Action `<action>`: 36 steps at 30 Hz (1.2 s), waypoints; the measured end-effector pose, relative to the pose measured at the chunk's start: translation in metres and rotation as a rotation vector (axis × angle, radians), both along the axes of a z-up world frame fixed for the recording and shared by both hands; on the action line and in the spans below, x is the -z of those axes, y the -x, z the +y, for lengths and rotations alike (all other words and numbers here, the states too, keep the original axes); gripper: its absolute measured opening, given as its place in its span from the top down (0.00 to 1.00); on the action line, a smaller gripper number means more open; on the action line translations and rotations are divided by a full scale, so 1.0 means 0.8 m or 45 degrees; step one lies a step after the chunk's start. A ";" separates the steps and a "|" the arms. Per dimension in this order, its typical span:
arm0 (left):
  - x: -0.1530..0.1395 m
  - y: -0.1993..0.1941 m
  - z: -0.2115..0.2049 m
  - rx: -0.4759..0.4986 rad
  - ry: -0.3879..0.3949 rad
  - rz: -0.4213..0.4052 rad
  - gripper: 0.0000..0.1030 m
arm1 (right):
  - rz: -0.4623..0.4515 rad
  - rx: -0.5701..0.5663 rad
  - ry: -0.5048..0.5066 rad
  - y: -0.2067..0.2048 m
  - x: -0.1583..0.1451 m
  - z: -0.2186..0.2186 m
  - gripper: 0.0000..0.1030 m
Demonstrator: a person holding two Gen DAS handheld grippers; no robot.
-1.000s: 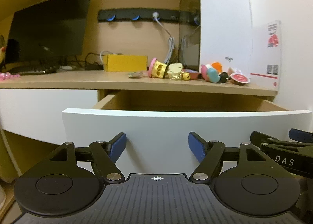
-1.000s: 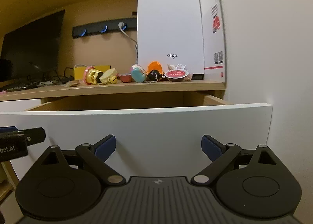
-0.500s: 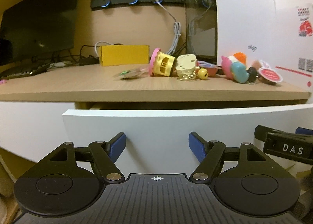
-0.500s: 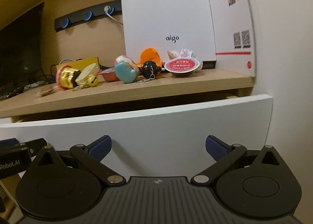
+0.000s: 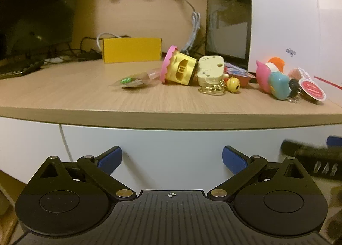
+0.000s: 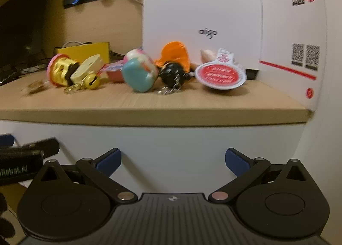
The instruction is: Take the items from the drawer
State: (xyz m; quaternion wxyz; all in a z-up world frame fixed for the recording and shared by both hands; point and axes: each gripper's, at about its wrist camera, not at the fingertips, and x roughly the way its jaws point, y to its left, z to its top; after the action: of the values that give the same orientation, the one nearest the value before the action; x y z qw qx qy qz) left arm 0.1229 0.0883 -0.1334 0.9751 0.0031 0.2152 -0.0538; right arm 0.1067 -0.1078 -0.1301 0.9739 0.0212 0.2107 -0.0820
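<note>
Drawer front (image 5: 171, 144), flat, handleless and likely slick, sits flush beneath the worktop (image 5: 85, 99) strewn with light trinkets (image 6: 139, 74); left gripper (image 5: 172, 157) spreading empty fingers, right gripper (image 6: 173, 158) open and empty; the panel's lower edge probably offers the only grip

Desk top (image 5: 64, 95): light wood grain seen, matt, smooth. Drawer front (image 5: 171, 146) under desk top: painted white, smooth, faint shine. Left gripper (image 5: 172, 157): black matt plastic, ribbed base, blue pads, small shiny metal pins. Right gripper (image 6: 173, 158): same black plastic and blue pads. On desk top: yellow box (image 5: 131, 50), looks like matt card; bell (image 5: 233, 84), shiny gold metal; key ring (image 5: 210, 90), shiny metal; pink and blue toy (image 5: 274, 83), smooth glossy plastic. White case (image 6: 201, 9) behind toys: smooth, matt.
</note>
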 end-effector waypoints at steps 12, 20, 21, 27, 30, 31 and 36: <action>-0.104 0.097 0.025 0.039 -0.018 0.390 0.00 | 0.286 0.026 -0.009 0.092 -0.106 0.027 0.00; -0.154 0.155 0.023 0.101 0.041 0.461 0.00 | 0.335 0.020 -0.051 0.161 -0.169 0.038 0.00; -0.157 0.159 0.024 0.107 0.042 0.463 0.00 | 0.345 0.023 -0.062 0.166 -0.171 0.038 0.00; -0.159 0.170 0.038 0.099 0.053 0.459 0.00 | 0.391 0.023 -0.083 0.187 -0.172 0.040 0.00; -0.147 0.166 0.045 0.049 0.086 0.499 0.00 | 0.384 -0.002 -0.070 0.192 -0.166 0.043 0.00; -0.145 0.165 0.045 0.051 0.095 0.501 0.00 | 0.390 -0.015 -0.059 0.192 -0.164 0.044 0.00; -0.143 0.159 0.035 0.042 0.060 0.506 0.00 | 0.402 -0.058 -0.004 0.187 -0.154 0.041 0.00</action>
State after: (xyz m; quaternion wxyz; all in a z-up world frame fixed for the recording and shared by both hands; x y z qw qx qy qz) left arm -0.0045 0.1161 -0.0190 0.9122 -0.0269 0.4020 -0.0742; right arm -0.0426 -0.0749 -0.0069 0.9302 0.0047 0.3618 -0.0619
